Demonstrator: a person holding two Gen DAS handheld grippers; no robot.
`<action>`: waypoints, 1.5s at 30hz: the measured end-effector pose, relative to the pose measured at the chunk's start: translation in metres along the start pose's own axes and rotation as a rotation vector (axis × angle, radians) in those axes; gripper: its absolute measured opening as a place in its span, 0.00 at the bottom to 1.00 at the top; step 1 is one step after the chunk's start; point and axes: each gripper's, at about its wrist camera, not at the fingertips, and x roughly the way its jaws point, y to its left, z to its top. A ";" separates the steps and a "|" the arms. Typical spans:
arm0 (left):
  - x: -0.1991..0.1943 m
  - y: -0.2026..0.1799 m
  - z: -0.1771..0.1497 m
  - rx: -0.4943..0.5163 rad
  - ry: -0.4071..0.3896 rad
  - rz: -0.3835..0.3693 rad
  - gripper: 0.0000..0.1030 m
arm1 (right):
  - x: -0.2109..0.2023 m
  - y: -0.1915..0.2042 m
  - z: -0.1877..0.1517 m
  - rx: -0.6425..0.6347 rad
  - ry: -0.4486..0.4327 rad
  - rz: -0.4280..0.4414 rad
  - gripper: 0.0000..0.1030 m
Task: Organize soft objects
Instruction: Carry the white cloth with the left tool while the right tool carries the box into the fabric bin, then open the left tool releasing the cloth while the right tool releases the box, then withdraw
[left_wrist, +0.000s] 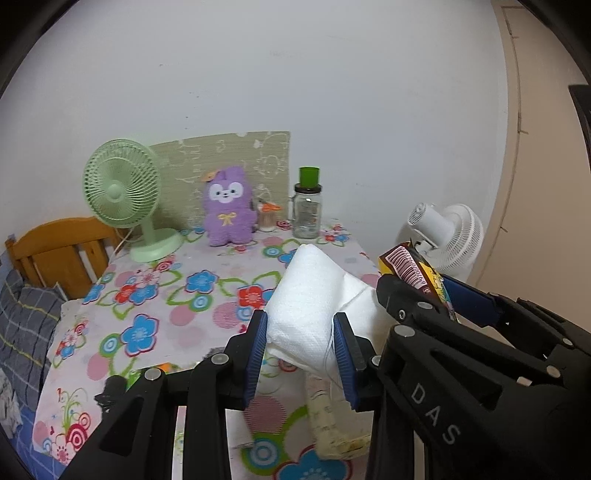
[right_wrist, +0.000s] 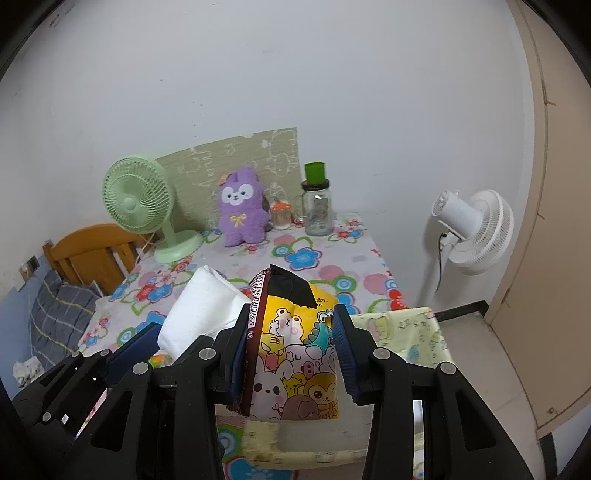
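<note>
L gripper (left_wrist: 301, 345) clamped on white tissue pack (left_wrist: 310, 302), held above floral tablecloth (left_wrist: 166, 302). R gripper (right_wrist: 290, 352) clamped on yellow cartoon snack bag (right_wrist: 299, 354), just right of tissue pack, over pale yellow fabric bin (right_wrist: 417, 332) at table's near-right corner; bin contents not visible. Glass jar (left_wrist: 306, 214) w/ green lid at back, looked empty. Purple plush (left_wrist: 229, 206) upright betw green fan (left_wrist: 125, 195) & jar. Table mid bare; white fan (right_wrist: 472, 229) beyond right edge.
</note>
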 end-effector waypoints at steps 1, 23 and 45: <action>0.003 -0.004 0.000 0.004 0.006 -0.008 0.35 | 0.002 -0.005 0.000 0.005 0.004 -0.007 0.44; 0.082 -0.059 -0.015 0.070 0.187 -0.097 0.47 | 0.063 -0.076 -0.024 0.076 0.146 -0.096 0.44; 0.089 -0.061 -0.013 0.100 0.203 -0.094 0.94 | 0.068 -0.078 -0.023 0.087 0.145 -0.148 0.84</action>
